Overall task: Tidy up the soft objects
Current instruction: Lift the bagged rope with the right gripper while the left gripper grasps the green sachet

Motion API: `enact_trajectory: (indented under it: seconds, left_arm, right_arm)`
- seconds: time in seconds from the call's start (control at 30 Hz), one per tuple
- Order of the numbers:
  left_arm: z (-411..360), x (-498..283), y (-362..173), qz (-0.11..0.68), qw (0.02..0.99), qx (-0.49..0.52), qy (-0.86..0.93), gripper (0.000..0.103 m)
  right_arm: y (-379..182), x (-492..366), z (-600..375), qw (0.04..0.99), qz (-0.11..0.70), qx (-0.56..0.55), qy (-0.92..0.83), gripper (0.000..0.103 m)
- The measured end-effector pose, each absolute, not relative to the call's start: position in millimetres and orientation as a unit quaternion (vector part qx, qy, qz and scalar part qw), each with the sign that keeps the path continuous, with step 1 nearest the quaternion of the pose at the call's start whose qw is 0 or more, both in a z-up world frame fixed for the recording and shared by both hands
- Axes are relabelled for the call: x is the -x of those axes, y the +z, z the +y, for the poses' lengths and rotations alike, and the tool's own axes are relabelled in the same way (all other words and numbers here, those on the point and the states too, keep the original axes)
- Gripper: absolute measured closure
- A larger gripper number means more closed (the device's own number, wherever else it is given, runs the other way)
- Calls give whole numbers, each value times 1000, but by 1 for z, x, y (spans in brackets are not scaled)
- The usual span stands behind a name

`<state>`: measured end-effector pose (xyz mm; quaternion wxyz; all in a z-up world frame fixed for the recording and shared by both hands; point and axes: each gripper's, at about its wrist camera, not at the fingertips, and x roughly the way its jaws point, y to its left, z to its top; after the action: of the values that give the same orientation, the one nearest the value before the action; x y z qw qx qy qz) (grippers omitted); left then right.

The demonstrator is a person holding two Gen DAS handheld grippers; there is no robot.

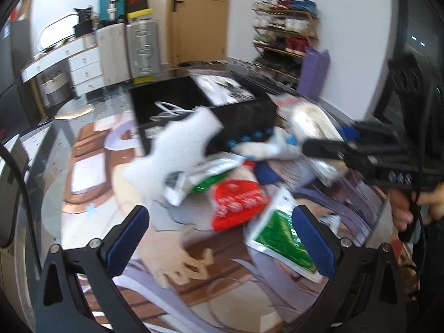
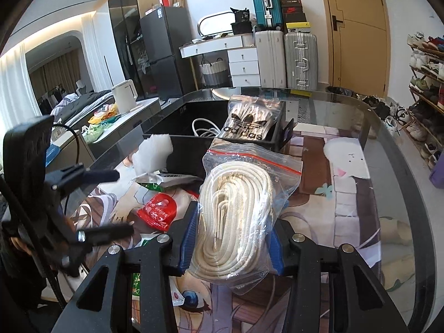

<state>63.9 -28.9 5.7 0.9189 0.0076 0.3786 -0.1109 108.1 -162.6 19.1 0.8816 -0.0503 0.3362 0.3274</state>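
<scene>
Two grippers over one glass table (image 2: pixel 388 144) with a cartoon mat under the pane.

Right gripper (image 2: pixel 230 238), bottom centre of its own view: blue pads clamped on a zip bag of cream rope (image 2: pixel 236 208), which stands up between the jaws, clear of the tabletop. Seen from the left camera, right of centre, the same gripper (image 1: pixel 302 145) holds the bag (image 1: pixel 308 125) out toward the black bin (image 1: pixel 244 116).

Left gripper (image 1: pixel 222 236), bottom of its view: jaws spread wide, nothing between the blue pads. It hovers above the loose pile. In the right camera it shows at left edge (image 2: pixel 122 202), fingers apart.

Pile, centre of left view: red packet (image 1: pixel 238 202), green packet (image 1: pixel 280 236), a second green-and-silver pouch (image 1: pixel 194 180), white foam piece (image 1: pixel 177 149) leaning against the bin's near wall.

Bin, upper centre of right view (image 2: pixel 188 155): holds a white cable (image 2: pixel 202 127) in the left compartment and a clear Adidas bag (image 2: pixel 249 119) in the right one.
</scene>
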Motion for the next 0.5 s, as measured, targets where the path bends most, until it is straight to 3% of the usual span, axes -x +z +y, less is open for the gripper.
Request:
enact_trajectory:
  seconds: [0.5]
  left_arm:
    - [-68,-52,-8,422,882,-38,-205,0]
  right_arm:
    - [23,-108,-169,884,335,42,324,58]
